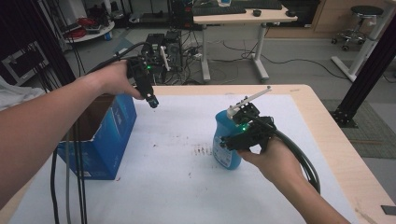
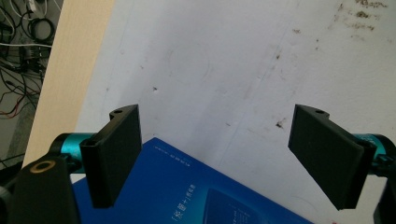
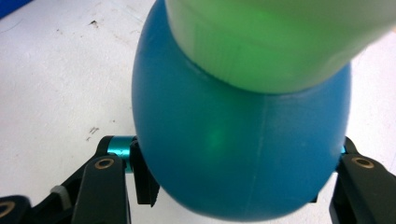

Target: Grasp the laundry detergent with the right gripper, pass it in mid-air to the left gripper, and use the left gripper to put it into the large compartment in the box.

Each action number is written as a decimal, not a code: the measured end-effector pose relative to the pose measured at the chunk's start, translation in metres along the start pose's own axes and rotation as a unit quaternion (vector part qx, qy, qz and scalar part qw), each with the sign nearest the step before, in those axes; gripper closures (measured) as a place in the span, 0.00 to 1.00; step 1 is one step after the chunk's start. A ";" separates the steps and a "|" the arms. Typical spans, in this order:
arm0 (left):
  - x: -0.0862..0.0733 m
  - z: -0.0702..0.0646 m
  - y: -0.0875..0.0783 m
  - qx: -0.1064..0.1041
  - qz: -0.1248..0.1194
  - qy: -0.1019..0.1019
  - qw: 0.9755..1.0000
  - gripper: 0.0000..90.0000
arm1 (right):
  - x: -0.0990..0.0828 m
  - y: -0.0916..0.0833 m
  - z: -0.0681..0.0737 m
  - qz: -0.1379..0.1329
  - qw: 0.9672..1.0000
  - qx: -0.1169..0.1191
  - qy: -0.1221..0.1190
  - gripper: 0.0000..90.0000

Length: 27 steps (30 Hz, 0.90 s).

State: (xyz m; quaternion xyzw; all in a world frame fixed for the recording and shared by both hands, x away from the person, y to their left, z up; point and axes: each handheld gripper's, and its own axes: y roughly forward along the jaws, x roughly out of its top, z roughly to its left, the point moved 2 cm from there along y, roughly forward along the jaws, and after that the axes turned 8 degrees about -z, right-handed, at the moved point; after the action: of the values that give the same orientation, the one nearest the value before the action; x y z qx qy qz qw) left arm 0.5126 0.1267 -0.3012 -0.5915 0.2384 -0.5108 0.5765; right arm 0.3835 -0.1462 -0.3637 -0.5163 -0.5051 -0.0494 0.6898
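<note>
In the high view, a blue plastic bottle (image 1: 227,140) with a rounded body and a white cap is standing upright on the white sheet (image 1: 177,186) that is covering the pale wooden table (image 1: 327,135), a little right of the middle. The right gripper (image 1: 240,136) is reaching it from the near right side, and the person's right hand (image 1: 273,161) is holding the black gripper body low, with the forearm coming in from the bottom edge. The left hand (image 1: 112,79) is holding the left gripper (image 1: 153,101) raised in the air, its tip pointing down, above the far corner of a blue cardboard box (image 1: 100,140) that is standing open at the left of the sheet. A thick black cable is trailing from each gripper.

In the left gripper view, the two flat black jaws are standing wide apart with nothing between them. Below them the glossy blue top of the box (image 2: 187,196) with small white print is showing, and beyond it the sheet (image 2: 224,60) with dark specks and stains (these marks are looking much fainter from above).

In the right gripper view, the bottle (image 3: 238,140) is sitting between the jaws, very close to the camera. Its smooth blue surface is touching both pads, so the jaws are gripping the widest part of the body. The cap is looking greenish here and blurred.
</note>
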 end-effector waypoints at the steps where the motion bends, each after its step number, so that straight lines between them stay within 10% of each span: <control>1: 0.000 0.000 0.000 0.000 0.001 0.001 1.000 0.19 | 0.000 0.000 0.000 0.000 1.000 0.001 0.000 0.43; 27: -0.002 -0.001 -0.004 0.000 -0.004 0.001 1.000 0.20 | -0.004 0.000 -0.004 -0.012 0.999 0.036 -0.024 0.52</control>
State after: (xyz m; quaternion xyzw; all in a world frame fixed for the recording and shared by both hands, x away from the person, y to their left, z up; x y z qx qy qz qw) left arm 0.5097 0.1283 -0.2985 -0.5923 0.2366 -0.5133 0.5742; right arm 0.3835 -0.1509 -0.3665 -0.4858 -0.5291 -0.0272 0.6952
